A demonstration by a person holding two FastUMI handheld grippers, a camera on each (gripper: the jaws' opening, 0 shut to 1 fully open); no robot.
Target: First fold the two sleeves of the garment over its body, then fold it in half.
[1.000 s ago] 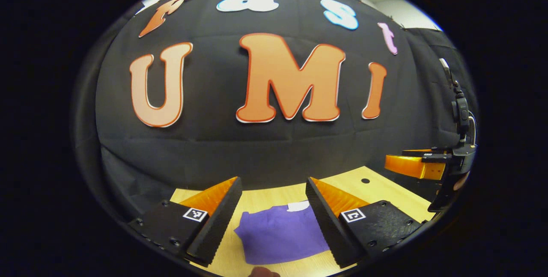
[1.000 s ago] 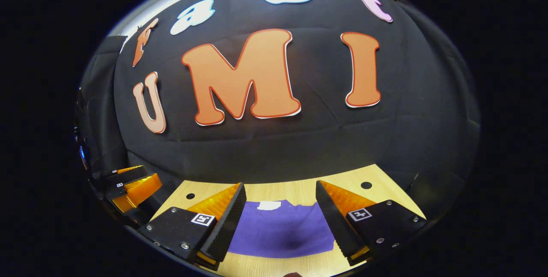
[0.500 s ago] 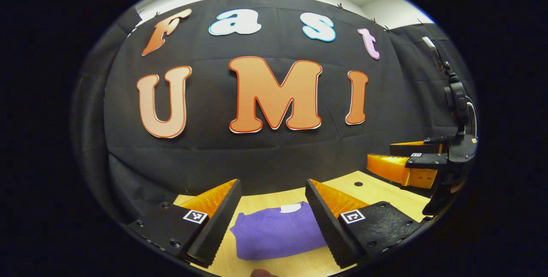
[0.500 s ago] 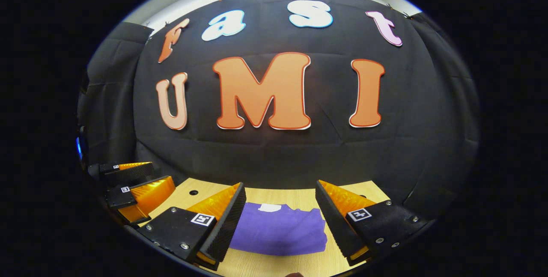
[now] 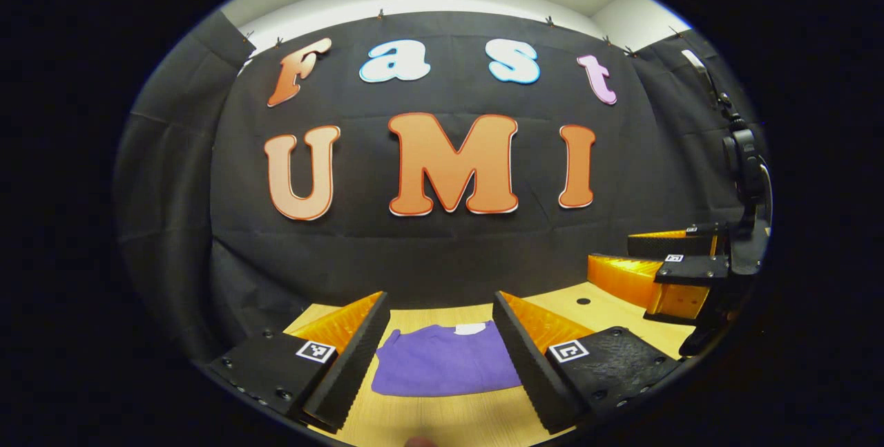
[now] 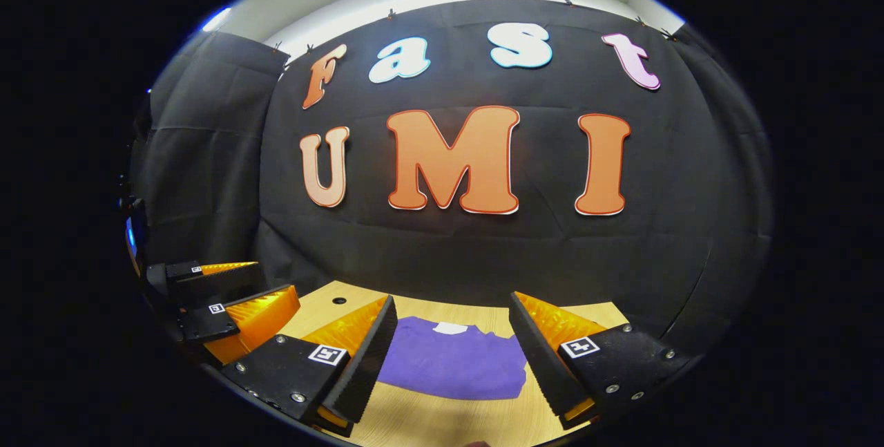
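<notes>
We see one purple garment (image 5: 445, 368) lying flat on the wooden table (image 5: 442, 419), already gathered into a compact, roughly rectangular packet with a white neck label (image 5: 469, 328) at its far edge. We judge from this shape that the sleeves are folded in and the halving fold is made, so the task appears complete or nearly so.

In the left gripper view, the left gripper (image 5: 438, 336) hangs above and short of the near edge of the garment, its jaws wide apart and holding nothing; the cloth shows in the gap between them. In the right gripper view, the right gripper (image 6: 452, 343) is posed likewise: jaws apart, empty, clear of the fabric. We read this raised, open posture as a release stance, which leaves the folded cloth undisturbed.

Each view also shows the other gripper farther off: at the right edge of the left gripper view and at the left edge of the right gripper view (image 6: 228, 302). The two thus stand side by side, both facing the black cloth wall (image 6: 483, 253).

Count: one garment, one label, two grippers with two fingers each, one table. Two small dark holes (image 5: 583, 301) show in the tabletop, one per view (image 6: 338, 300); we cannot tell whether they are the same hole.
</notes>
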